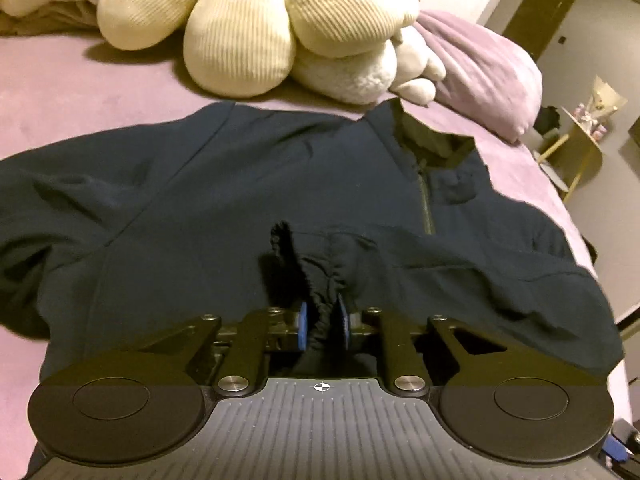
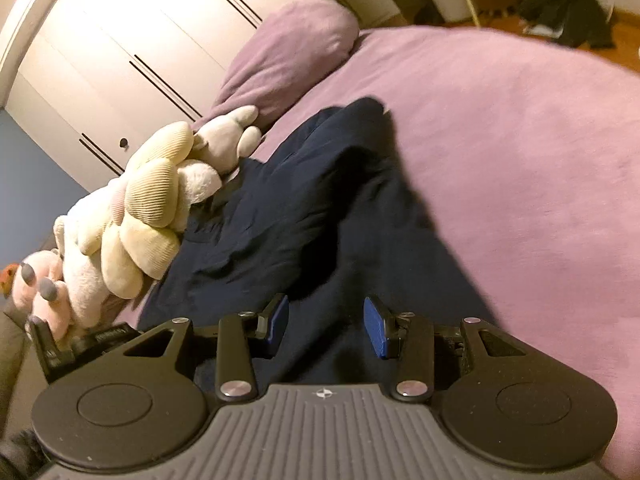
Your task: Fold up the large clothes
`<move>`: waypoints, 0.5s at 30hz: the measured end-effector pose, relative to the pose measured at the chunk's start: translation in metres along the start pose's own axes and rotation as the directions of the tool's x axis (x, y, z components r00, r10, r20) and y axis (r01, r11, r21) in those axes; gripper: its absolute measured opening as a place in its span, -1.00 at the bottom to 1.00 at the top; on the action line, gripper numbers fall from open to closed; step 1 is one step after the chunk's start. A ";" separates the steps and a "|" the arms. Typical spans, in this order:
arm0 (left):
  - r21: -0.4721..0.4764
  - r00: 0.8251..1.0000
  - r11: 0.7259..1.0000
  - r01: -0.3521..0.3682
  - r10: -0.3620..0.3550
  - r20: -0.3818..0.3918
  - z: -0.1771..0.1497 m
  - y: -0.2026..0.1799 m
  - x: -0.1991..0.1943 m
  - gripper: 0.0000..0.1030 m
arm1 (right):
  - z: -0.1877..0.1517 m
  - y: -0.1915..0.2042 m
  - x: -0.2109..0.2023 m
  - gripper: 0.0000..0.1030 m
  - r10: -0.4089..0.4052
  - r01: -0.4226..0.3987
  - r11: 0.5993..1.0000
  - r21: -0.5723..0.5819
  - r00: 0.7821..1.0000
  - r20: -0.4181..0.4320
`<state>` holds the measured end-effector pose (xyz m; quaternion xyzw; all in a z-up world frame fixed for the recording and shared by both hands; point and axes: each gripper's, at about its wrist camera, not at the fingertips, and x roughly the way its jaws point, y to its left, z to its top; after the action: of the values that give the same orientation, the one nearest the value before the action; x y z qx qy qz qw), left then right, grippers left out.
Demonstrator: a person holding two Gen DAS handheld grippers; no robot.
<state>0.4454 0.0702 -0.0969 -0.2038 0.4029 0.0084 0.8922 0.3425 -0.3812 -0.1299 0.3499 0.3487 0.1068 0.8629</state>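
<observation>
The left gripper (image 1: 323, 322) is clenched on a gathered, elastic cuff (image 1: 320, 276) of the jacket (image 1: 200, 200), the dark cloth bunched between its blue pads (image 1: 303, 326) and rising just ahead of them. From there the sleeve runs off to the right across the jacket's front. The jacket lies spread on the purple bedcover (image 1: 60, 88), directly ahead of this gripper. It is dark navy, with a stand-up collar and a short zipper (image 1: 426, 200) at the neck, and its cloth is rumpled at both sides. Beyond its collar sit cream plush toys (image 1: 248, 28), and to their right a purple pillow (image 1: 488, 72).

The right gripper (image 2: 326, 328) hangs over another part of the jacket (image 2: 320, 208) with its jaws standing partly apart; dark cloth shows below and between them, but the pads (image 2: 376, 328) do not press on it. Here the jacket stretches away from the gripper in a creased band, with the plush toys (image 2: 152, 208) at its left and bare bedcover (image 2: 520, 140) at its right.
</observation>
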 end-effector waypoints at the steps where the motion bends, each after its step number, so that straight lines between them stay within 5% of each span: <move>1: 0.001 1.000 1.000 0.017 -0.017 0.019 0.006 0.004 -0.002 -0.75 | 0.003 0.000 0.006 -0.15 0.013 -0.013 1.000 0.021 1.000 0.000; 5: 0.058 0.993 0.998 0.035 -0.042 0.113 0.025 -0.005 -0.022 -0.76 | 0.023 -0.004 0.027 0.21 0.038 -0.044 0.991 0.124 0.998 0.050; 11: 0.149 0.985 0.988 0.034 -0.059 0.164 0.036 -0.027 -0.028 -0.76 | 0.049 -0.018 0.071 0.20 -0.012 -0.005 0.961 0.277 0.998 0.059; 14: 0.163 0.983 0.985 0.051 -0.079 0.166 0.035 -0.032 -0.022 -0.76 | 0.064 -0.009 0.077 -0.69 -0.088 0.075 0.977 0.201 0.994 0.060; 15: 0.168 0.984 0.984 0.057 -0.084 0.159 0.033 -0.034 -0.018 -0.76 | 0.067 -0.010 0.073 -0.79 -0.080 0.060 0.976 0.210 0.993 0.085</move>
<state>0.4629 0.0538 -0.0527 -0.1431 0.3192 -0.0392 0.9360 0.4410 -0.3933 -0.1409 0.4297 0.3293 0.0231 0.8405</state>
